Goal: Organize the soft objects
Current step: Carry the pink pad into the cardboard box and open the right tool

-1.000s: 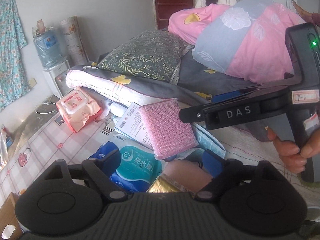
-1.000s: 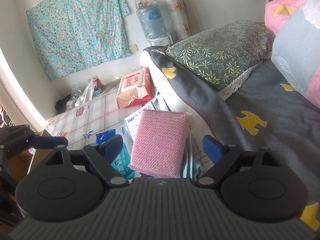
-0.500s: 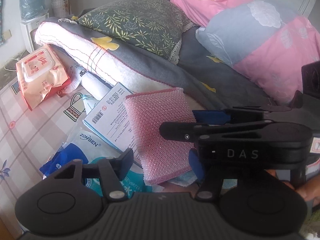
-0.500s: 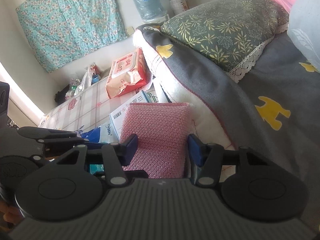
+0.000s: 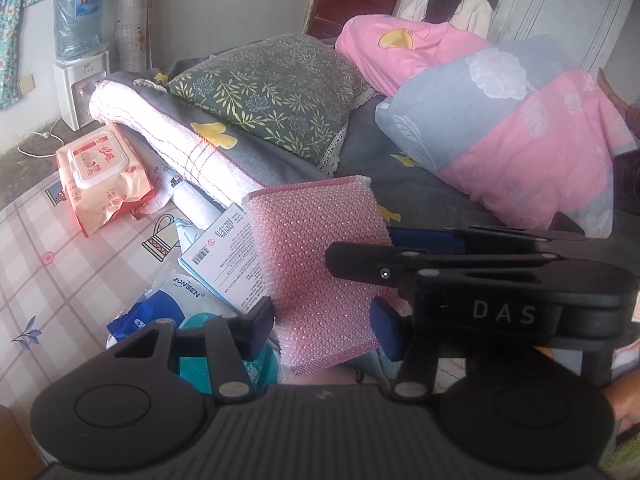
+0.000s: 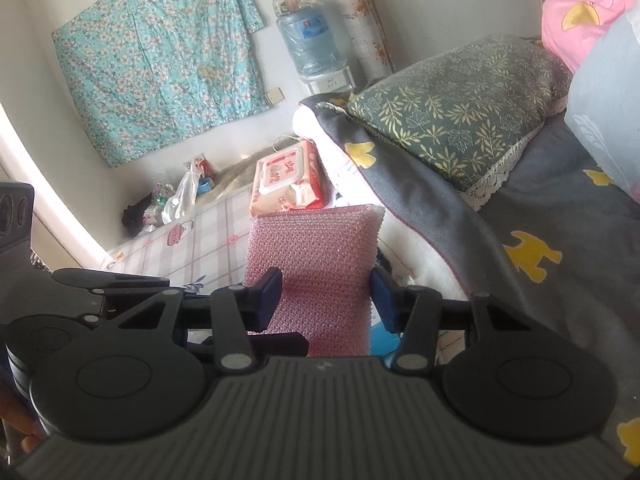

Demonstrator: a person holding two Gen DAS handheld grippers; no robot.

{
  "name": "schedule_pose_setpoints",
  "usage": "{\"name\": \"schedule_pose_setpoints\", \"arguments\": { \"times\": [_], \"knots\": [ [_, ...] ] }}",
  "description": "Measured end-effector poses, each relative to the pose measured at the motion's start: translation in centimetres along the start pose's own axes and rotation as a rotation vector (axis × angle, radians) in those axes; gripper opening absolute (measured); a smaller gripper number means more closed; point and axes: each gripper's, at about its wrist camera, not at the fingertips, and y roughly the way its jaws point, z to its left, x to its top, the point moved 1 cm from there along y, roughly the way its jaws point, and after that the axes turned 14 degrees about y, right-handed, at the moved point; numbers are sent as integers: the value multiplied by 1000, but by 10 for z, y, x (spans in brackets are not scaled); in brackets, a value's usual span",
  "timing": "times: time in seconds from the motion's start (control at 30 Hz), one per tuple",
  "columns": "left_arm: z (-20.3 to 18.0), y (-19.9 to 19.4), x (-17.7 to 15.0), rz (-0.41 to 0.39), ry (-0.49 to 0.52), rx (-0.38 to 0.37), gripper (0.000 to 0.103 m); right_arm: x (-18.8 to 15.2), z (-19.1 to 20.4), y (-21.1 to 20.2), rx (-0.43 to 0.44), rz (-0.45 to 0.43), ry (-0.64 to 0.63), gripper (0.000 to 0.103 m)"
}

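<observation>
sponge (image 6: 316,276) sits clamped between right tongs (image 6: 326,296); left tongs (image 5: 324,326) straddle it, parted, not gripping.

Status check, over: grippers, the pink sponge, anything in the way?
Right gripper shut on pink sponge, lifted. Left gripper open around its lower end. Wet wipes pack clear.

Ahead and to the left of the gripper a wet-wipe pack (image 5: 100,172) lies on the checked tablecloth (image 5: 48,248); farther back in the left corner a water dispenser (image 5: 78,60) stands by the wall, a roll of patterned paper (image 5: 134,20) just beside it; a floral cloth (image 6: 160,56) hangs on the wall; near the fingers lie a printed leaflet (image 5: 228,256) and a blue packet (image 5: 160,312).
</observation>
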Motion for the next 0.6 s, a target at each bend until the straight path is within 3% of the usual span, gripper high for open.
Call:
{"name": "schedule_pose_setpoints", "arguments": {
  "times": [0.3,0.6],
  "knots": [
    [-21,-107,-29,-122,-30,81,55,-25,65,-74,129,-18,-72,52],
    [-7,-198,-101,-185,-167,205,56,-78,162,-108,262,62,-185,56]
  ]
}}
